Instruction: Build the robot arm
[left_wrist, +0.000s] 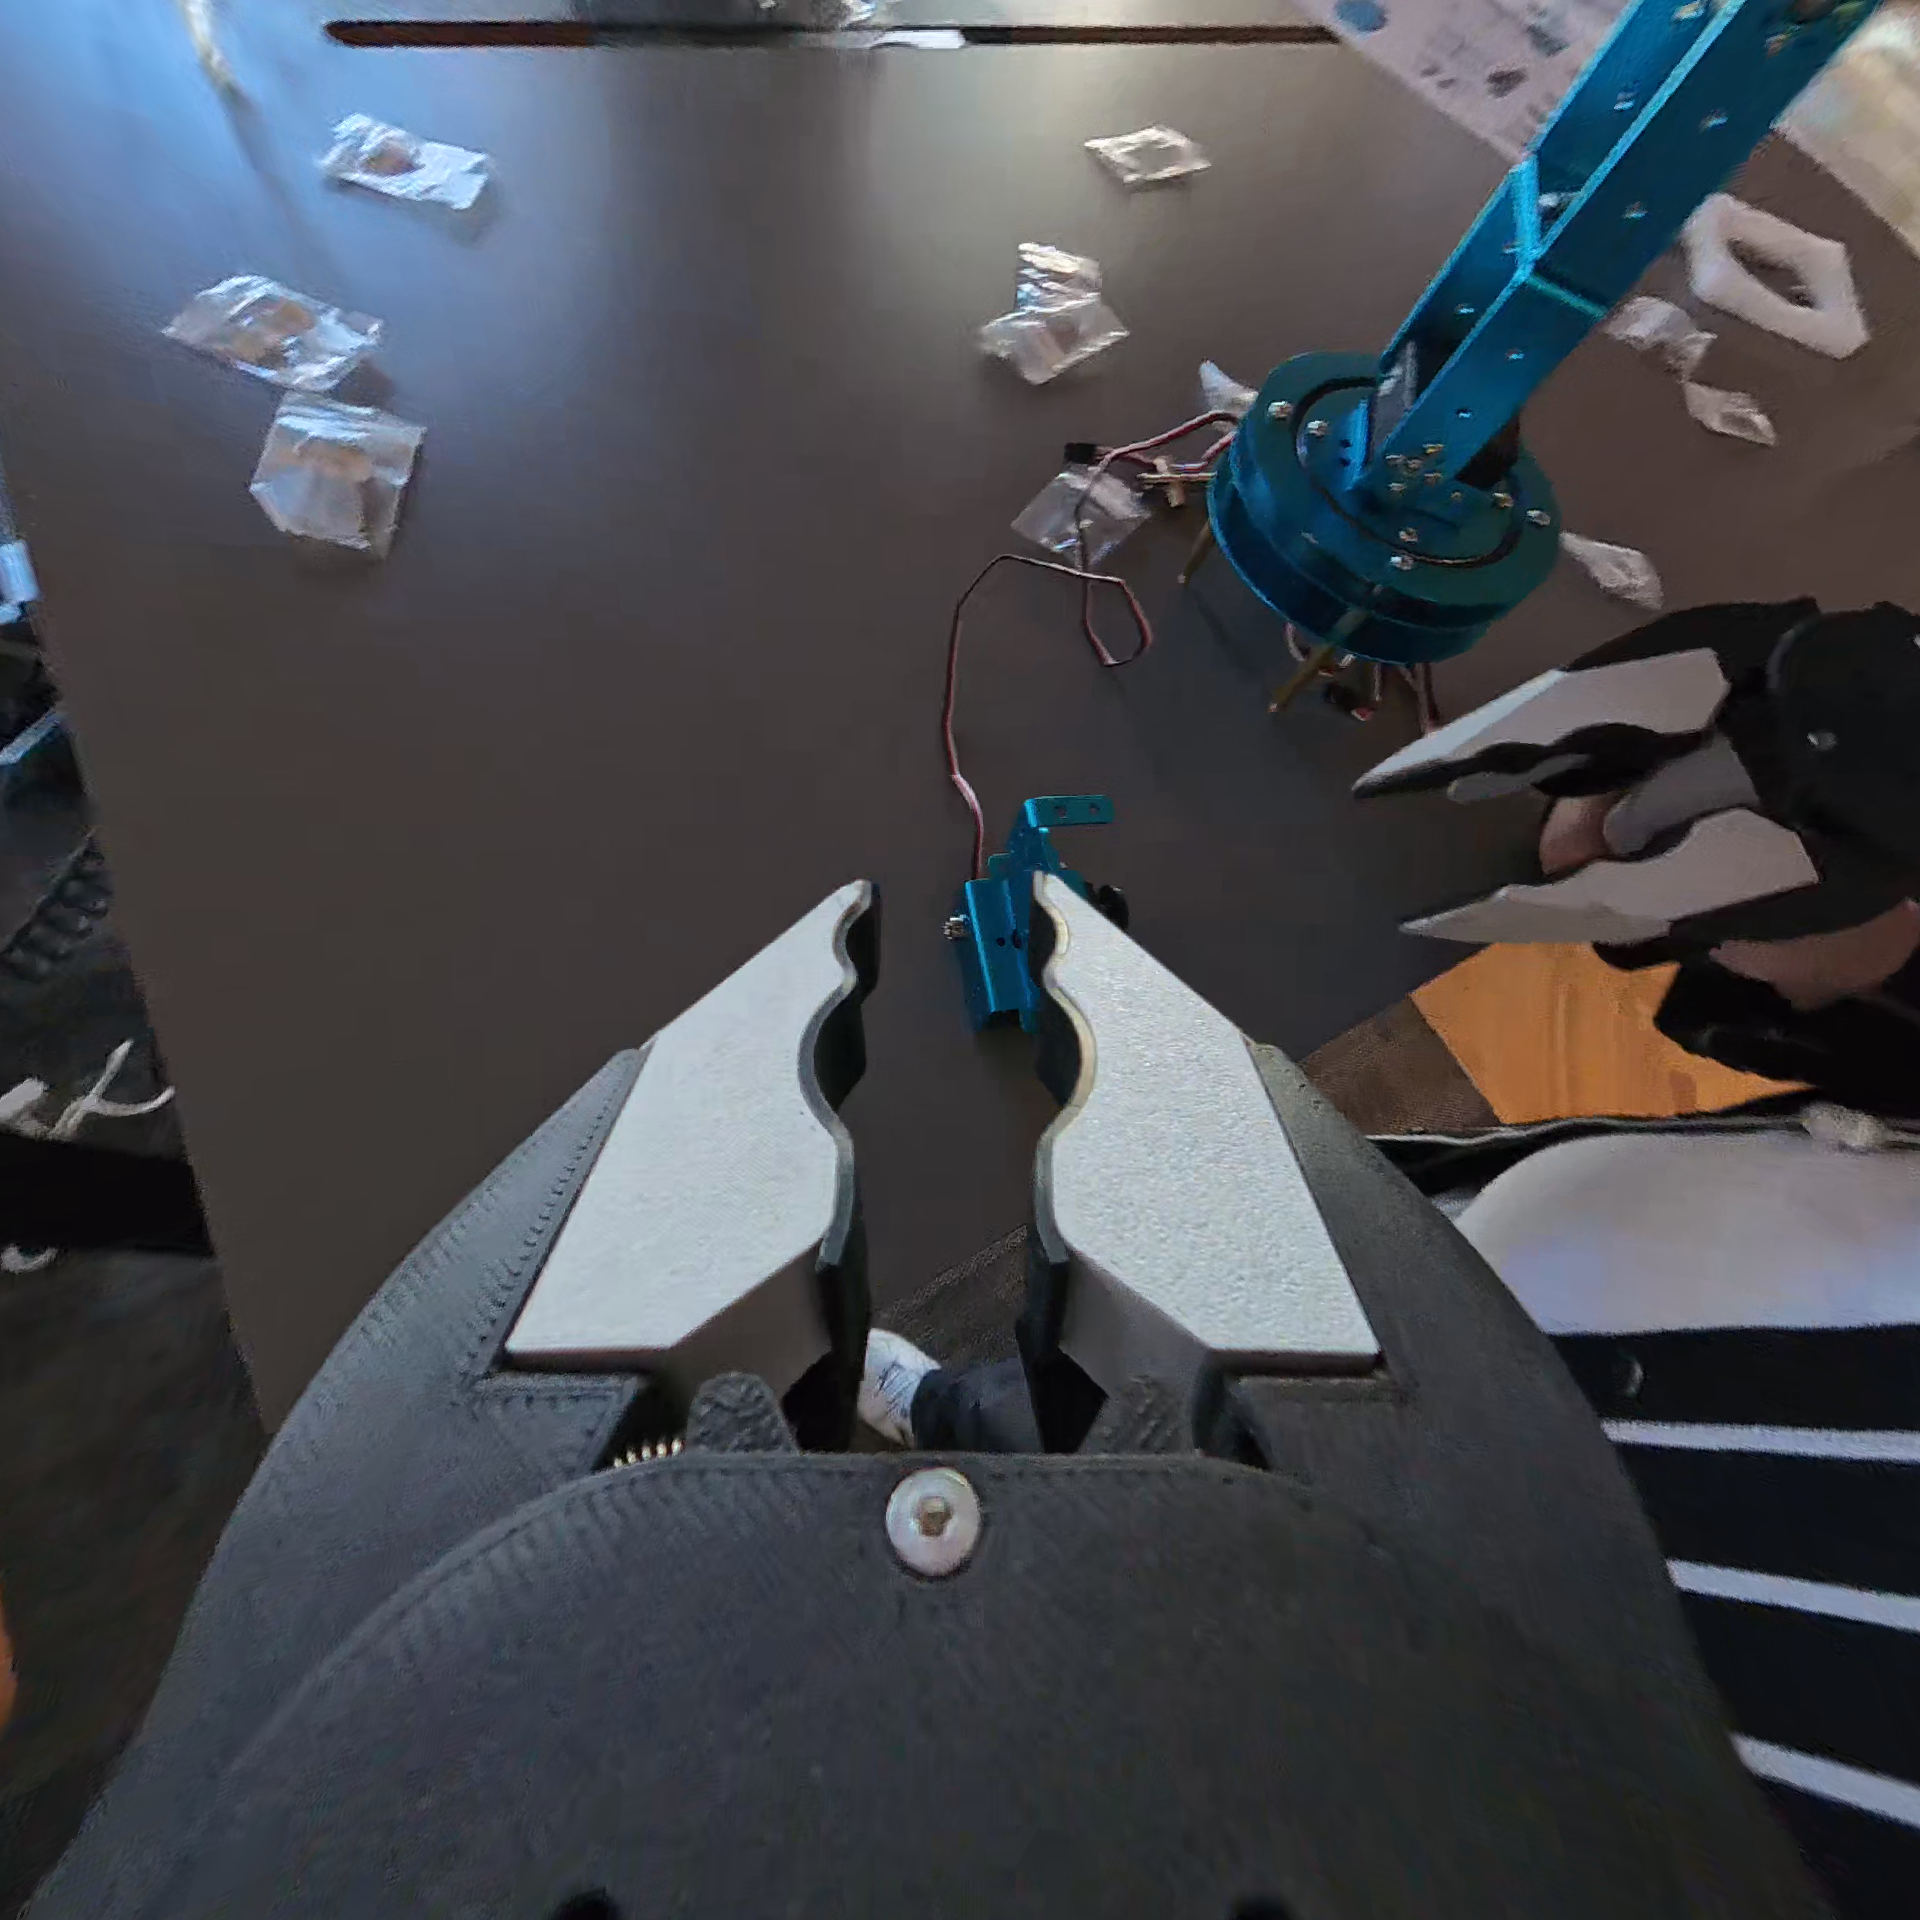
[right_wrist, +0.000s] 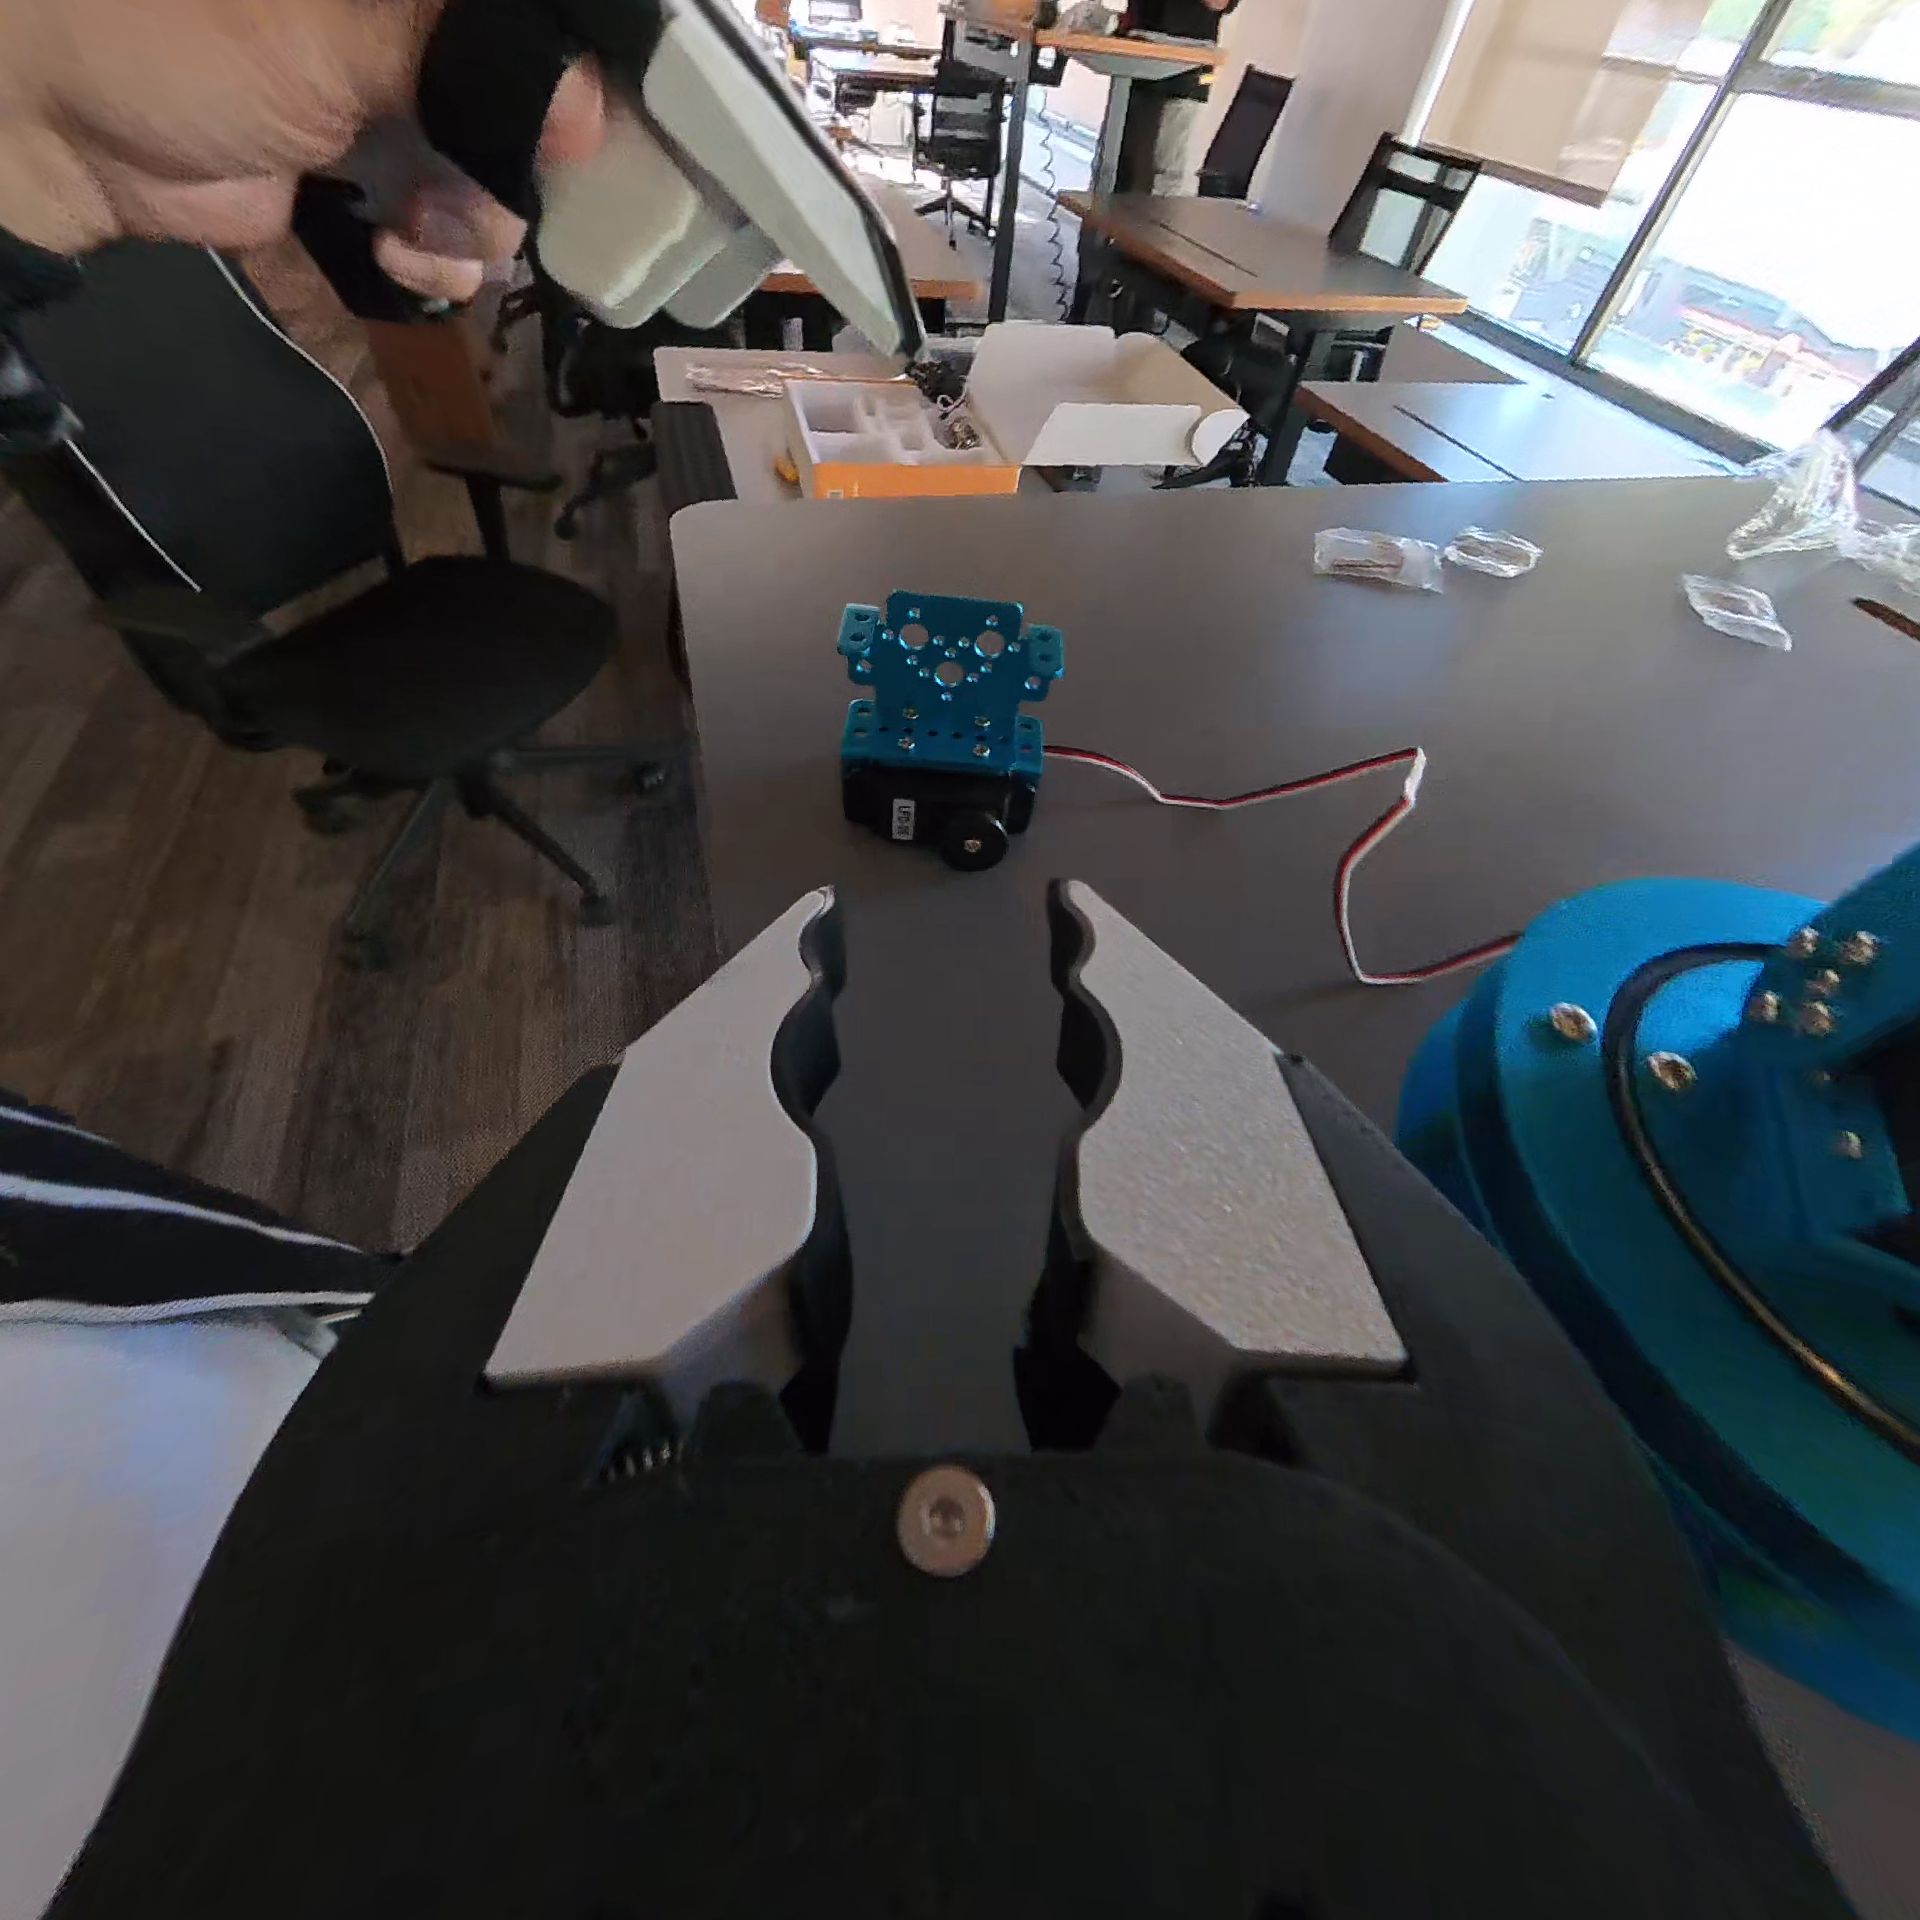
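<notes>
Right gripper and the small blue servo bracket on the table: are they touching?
Apart. The right wrist view shows bare dark table between the open right gripper and the servo bracket, which stands just ahead of the fingers.

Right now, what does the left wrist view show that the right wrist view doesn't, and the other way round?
Only the left wrist view shows the tall blue metal arm rising from its base, a white foam piece, and the slot at the table's far edge.

Only the right wrist view shows the black office chair, the orange parts box on a neighbouring desk, and the windows.

Both show the dark table, the small blue servo bracket with its wire, the round blue base, clear plastic bags, and both open grippers: left gripper, right gripper.
</notes>
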